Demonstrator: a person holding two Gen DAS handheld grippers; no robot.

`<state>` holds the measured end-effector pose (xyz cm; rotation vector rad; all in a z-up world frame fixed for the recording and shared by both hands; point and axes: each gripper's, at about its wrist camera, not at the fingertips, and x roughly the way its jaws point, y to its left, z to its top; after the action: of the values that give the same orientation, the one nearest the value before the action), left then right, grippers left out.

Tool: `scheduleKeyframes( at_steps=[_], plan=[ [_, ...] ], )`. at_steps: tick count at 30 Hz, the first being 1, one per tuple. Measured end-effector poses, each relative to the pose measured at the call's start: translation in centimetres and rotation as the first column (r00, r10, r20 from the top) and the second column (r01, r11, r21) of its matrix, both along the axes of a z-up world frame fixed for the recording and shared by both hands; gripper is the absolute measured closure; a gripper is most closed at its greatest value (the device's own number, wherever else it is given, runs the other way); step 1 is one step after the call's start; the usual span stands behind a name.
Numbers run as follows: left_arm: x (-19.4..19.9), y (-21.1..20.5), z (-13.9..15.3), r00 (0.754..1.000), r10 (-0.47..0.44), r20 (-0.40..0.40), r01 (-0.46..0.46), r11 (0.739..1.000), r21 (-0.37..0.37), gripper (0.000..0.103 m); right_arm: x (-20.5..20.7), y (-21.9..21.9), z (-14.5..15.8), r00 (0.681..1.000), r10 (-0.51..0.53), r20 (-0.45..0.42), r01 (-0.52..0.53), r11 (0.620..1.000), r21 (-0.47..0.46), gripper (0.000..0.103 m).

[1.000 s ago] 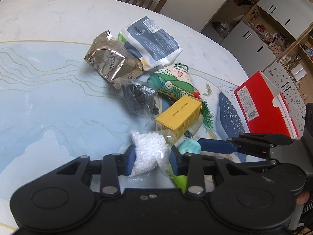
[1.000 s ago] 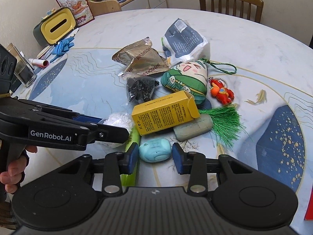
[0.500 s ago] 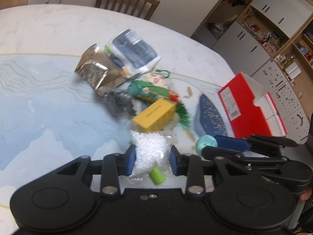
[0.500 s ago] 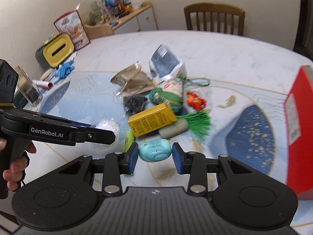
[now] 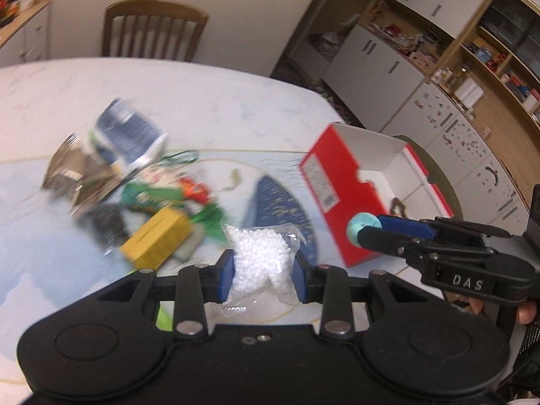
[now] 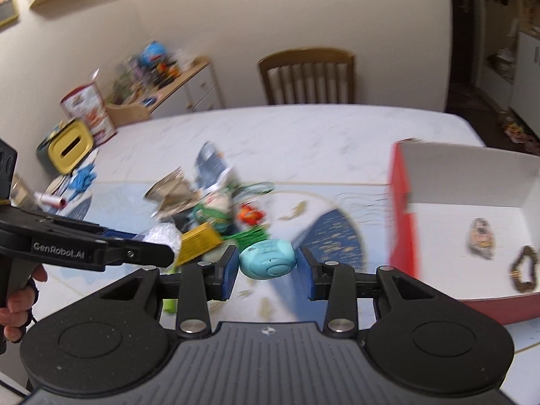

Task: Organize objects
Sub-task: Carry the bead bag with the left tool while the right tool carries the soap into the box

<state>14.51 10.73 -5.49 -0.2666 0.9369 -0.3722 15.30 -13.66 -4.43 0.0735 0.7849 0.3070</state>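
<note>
Hanging clear of the table, the pebble (image 6: pixel 268 259) sat crosswise between the right gripper's (image 6: pixel 266 271) blue pads, its long axis running from pad to pad, both pads pressed against its ends. The red box (image 6: pixel 400 222) lay ahead and to the right of those jaws, its open white inside facing up, with two small trinkets (image 6: pixel 481 238) already on its floor. That offset is what the coming move seemed to turn on: the pebble would probably have to travel rightward and forward over the near red wall before release.

The left gripper (image 5: pixel 263 271) was clamped on the bead bag (image 5: pixel 261 260), which bulged up between its pads with loose clear film spilling beyond them. From those jaws the box lay ahead and well to the right, beyond the right gripper, so the right hand looked nearer to the box and likelier to drop first.

Ahead and left of both jaws, the remaining pile (image 6: pixel 209 209) stayed on the table: a yellow carton (image 5: pixel 157 238), foil and printed pouches, a plush, a green tassel, all blurred. The table (image 5: pixel 202 101) was pale marble with blue patterning. A chair (image 6: pixel 307 76) stood at its far edge; cabinets (image 5: pixel 381 54) and shelves lined the room beyond.
</note>
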Motion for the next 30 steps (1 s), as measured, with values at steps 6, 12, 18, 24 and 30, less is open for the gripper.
scheduleKeyframes(
  at_steps=[6,12,18,24,30],
  plan=[
    [1.2,-4.8,1.2,0.998,-0.067,0.016,0.066,0.998,0.02,0.069,-0.6,-5.1,1.4,0.997,-0.074,0.037,0.074,0.997,-0.001,0.066],
    [2.7,-9.5,1.5,0.992,-0.123,0.013,0.122,0.992,0.037,0.069,-1.0,-9.8,1.7,0.991,-0.127,0.048,0.128,0.992,-0.003,0.066],
    [4.0,-14.2,1.5,0.985,-0.172,0.008,0.172,0.984,0.053,0.069,-1.1,-13.8,1.6,0.985,-0.165,0.046,0.166,0.986,-0.011,0.066],
    [5.5,-18.7,1.3,0.976,-0.216,0.001,0.215,0.975,0.061,0.069,-0.4,-17.4,1.2,0.981,-0.19,0.038,0.191,0.981,-0.022,0.066],
    [7.8,-22.5,0.4,0.973,-0.225,-0.041,0.227,0.972,0.059,0.069,1.0,-21.0,0.4,0.974,-0.227,0.007,0.227,0.974,-0.01,0.066]
  ],
)
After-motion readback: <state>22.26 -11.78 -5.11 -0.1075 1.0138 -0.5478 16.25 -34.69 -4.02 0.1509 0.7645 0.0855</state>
